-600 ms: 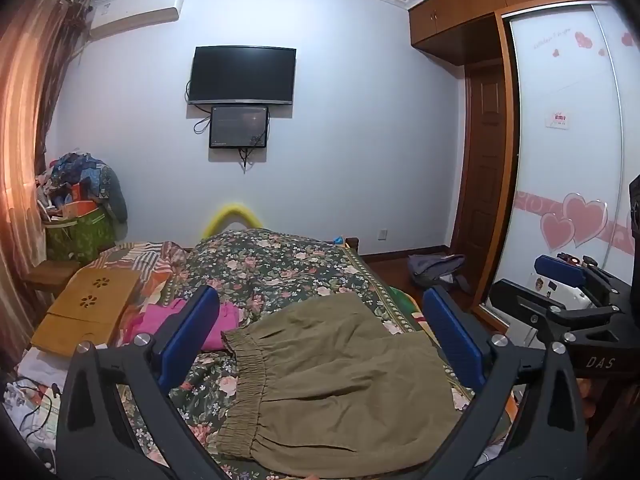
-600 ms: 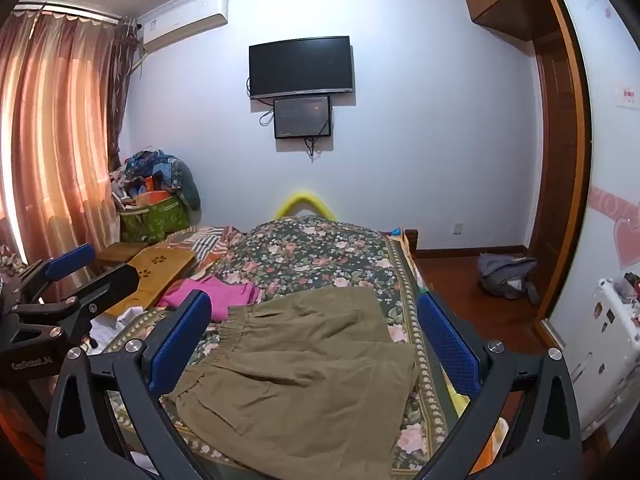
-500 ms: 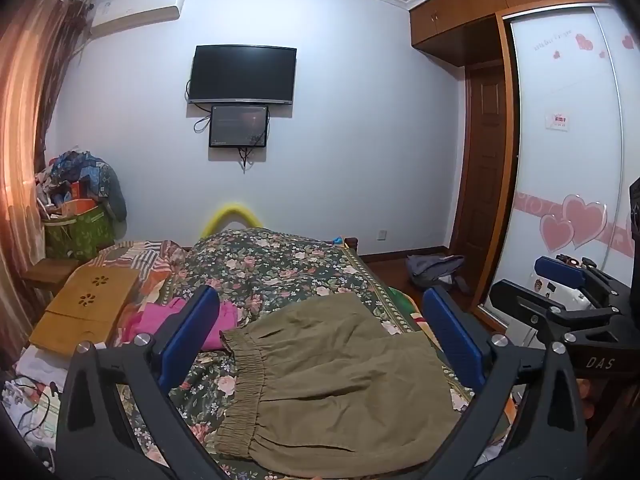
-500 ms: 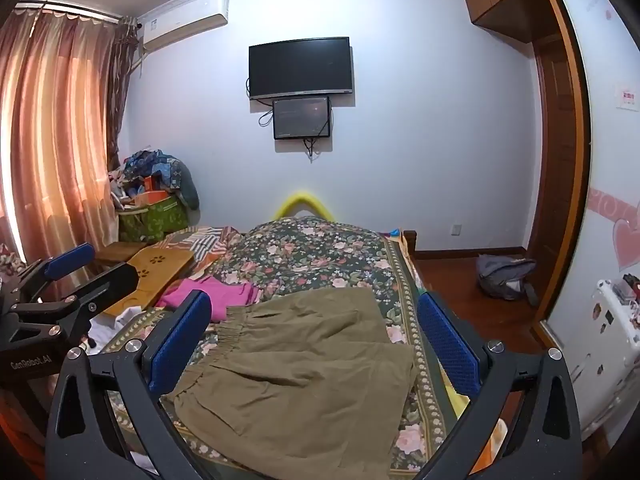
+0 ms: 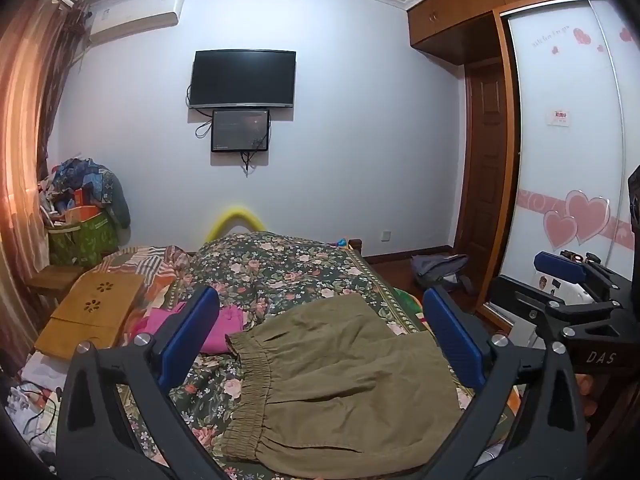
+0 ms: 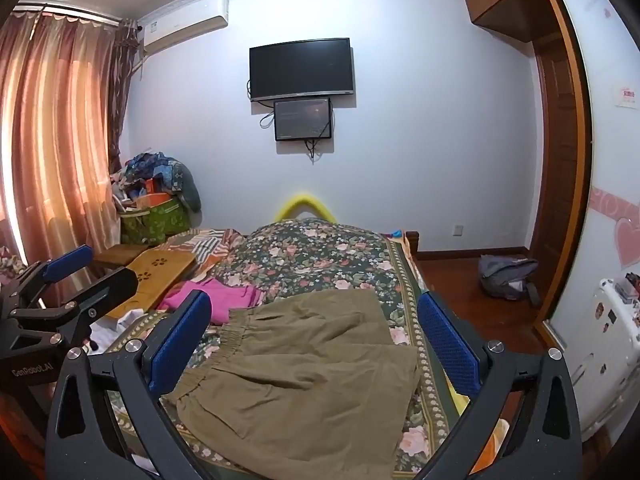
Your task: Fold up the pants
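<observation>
Olive-green pants (image 5: 340,380) lie spread flat on the floral bedspread (image 5: 280,264), elastic waistband to the left, legs to the right. They also show in the right wrist view (image 6: 304,372). My left gripper (image 5: 320,344) is open and empty, held above the pants. My right gripper (image 6: 316,344) is open and empty, also above the pants. The right gripper also shows at the right edge of the left wrist view (image 5: 568,300), and the left gripper at the left edge of the right wrist view (image 6: 60,292).
A pink garment (image 5: 224,328) lies left of the waistband. A wooden lap tray (image 5: 92,308) sits on the bed's left side. A grey bag (image 6: 506,276) lies on the floor near the wardrobe (image 5: 560,184). A cluttered green bag (image 6: 156,220) stands by the curtain.
</observation>
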Demonstrator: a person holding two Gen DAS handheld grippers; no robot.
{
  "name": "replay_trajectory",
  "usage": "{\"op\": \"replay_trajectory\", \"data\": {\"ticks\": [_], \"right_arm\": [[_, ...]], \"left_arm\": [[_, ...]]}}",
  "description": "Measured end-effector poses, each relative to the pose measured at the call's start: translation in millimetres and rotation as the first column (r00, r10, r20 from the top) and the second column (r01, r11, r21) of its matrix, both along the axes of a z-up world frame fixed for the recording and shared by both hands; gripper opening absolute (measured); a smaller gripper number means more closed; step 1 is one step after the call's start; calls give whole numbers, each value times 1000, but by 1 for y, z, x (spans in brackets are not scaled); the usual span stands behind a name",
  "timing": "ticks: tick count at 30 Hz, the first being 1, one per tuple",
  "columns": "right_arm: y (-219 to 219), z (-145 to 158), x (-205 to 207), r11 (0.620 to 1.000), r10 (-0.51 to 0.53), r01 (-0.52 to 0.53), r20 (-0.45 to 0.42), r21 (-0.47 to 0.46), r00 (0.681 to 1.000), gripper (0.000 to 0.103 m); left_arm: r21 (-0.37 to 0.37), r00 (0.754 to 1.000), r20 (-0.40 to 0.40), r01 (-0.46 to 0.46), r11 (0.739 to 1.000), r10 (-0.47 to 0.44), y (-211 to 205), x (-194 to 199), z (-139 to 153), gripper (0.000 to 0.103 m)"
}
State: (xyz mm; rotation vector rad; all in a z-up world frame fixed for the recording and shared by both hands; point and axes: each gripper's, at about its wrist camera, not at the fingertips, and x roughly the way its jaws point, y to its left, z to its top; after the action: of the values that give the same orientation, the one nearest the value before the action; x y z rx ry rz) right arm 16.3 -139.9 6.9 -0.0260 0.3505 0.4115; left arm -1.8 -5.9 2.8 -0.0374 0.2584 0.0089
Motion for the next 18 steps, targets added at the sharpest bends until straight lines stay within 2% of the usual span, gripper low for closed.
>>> {"op": "replay_trajectory", "data": {"ticks": [18], "right_arm": [[5, -1, 0, 1000, -1, 2, 3, -12, 1000, 103]], "left_arm": [[-6, 1000, 1, -13, 1000, 13, 7, 3, 0, 103]]}}
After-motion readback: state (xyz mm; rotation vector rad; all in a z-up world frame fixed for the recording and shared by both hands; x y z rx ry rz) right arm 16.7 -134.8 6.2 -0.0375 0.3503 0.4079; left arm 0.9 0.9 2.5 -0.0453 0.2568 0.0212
